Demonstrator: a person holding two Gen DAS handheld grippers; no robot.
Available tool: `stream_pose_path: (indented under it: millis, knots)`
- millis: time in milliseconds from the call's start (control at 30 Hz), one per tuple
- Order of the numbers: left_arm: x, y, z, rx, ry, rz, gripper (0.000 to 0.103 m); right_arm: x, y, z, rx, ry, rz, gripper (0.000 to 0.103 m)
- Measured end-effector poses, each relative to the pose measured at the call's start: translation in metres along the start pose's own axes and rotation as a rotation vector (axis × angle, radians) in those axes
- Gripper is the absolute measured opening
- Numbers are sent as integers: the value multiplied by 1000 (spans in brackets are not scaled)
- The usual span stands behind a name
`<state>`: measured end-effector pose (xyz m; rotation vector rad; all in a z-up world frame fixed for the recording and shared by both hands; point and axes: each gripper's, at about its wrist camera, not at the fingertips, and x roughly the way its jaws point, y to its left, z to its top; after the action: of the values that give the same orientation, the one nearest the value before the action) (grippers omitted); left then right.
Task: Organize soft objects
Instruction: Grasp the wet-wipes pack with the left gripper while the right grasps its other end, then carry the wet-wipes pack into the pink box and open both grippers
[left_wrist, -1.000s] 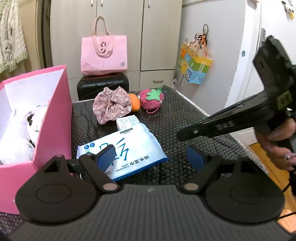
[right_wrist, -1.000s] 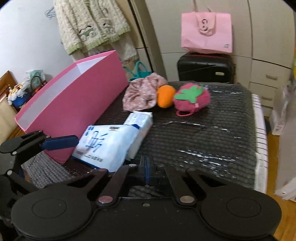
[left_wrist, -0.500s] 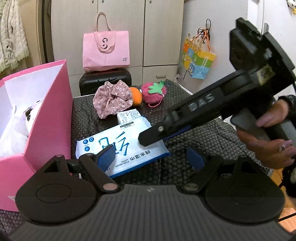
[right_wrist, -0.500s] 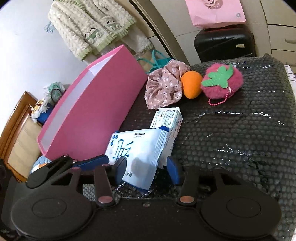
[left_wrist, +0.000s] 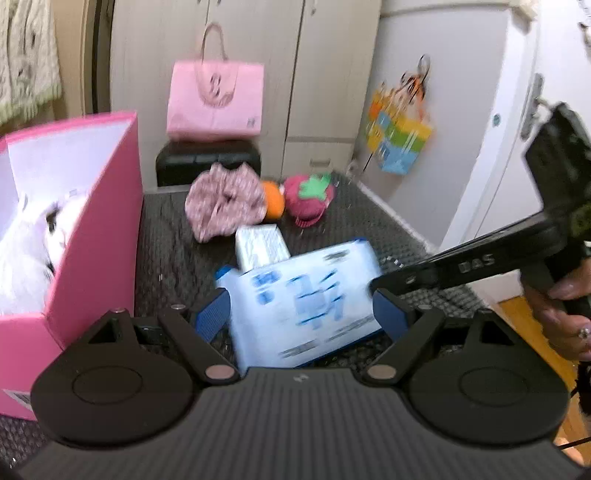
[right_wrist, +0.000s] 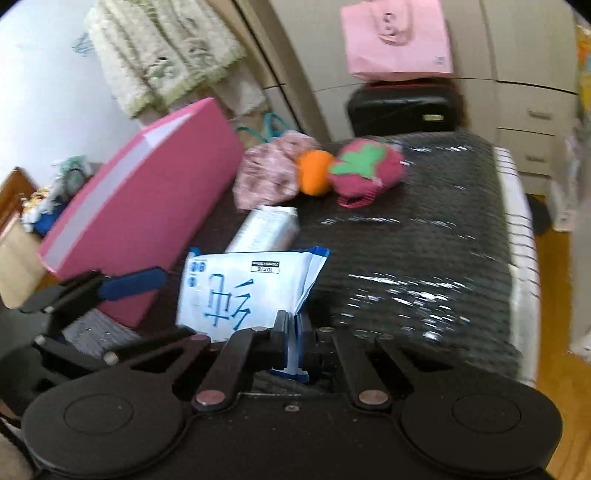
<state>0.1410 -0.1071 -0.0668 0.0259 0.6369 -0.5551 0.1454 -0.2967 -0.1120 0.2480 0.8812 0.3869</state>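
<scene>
A white-and-blue wipes pack (right_wrist: 236, 291) lies tilted on the dark bubble-wrapped table (right_wrist: 424, 240). My right gripper (right_wrist: 293, 339) is shut on the pack's near right corner, and in the left wrist view it reaches in from the right. My left gripper (left_wrist: 300, 312) hovers open over the same pack (left_wrist: 306, 299), its pads clear of it. The pink box (left_wrist: 99, 236) at the left holds a white plush toy (left_wrist: 26, 258). Behind the pack lie a small tissue pack (left_wrist: 260, 243), a floral fabric piece (left_wrist: 221, 206), an orange ball (left_wrist: 273, 201) and a strawberry plush (left_wrist: 310, 201).
A pink tote bag (left_wrist: 216, 99) rests on a black suitcase (left_wrist: 207, 162) behind the table, before cupboard doors. A colourful bag (left_wrist: 400, 140) hangs on the right wall. A knitted garment (right_wrist: 162, 55) hangs at the left. The table's right edge drops to wooden floor.
The right gripper came in over the wipes pack, opened around its corner, then shut on it. The pack has shifted and tilted. The left gripper stayed open in place.
</scene>
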Motion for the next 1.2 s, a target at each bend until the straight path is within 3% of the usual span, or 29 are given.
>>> stream_pose_path:
  millis: [100,167,233,333,500,600,833,1200]
  knots:
    - [10,4,0,-36,48,-9,84,-4,-8,-3,5,-14,1,10]
    - [17,10,-1,-86,86,-27,74,-5,-7,-4,-12,-25,-6,20]
    - [23,15,-4,-134,105,-36,58,-4,-6,-8,-25,-38,-15,29]
    - [25,20,-9,-173,102,-47,48,0,-4,-19,-27,-64,-12,37]
    - [27,19,-13,-180,76,-38,47,0,2,-32,-67,-126,-27,38]
    - [24,11,-17,-143,51,-18,47,2,9,-37,-124,-147,-42,44]
    - [12,3,-20,-114,44,-50,44,-1,22,-47,-135,-162,-14,46]
    - [-19,14,-19,-141,168,-154,45,-18,66,-61,-175,-91,-90,52]
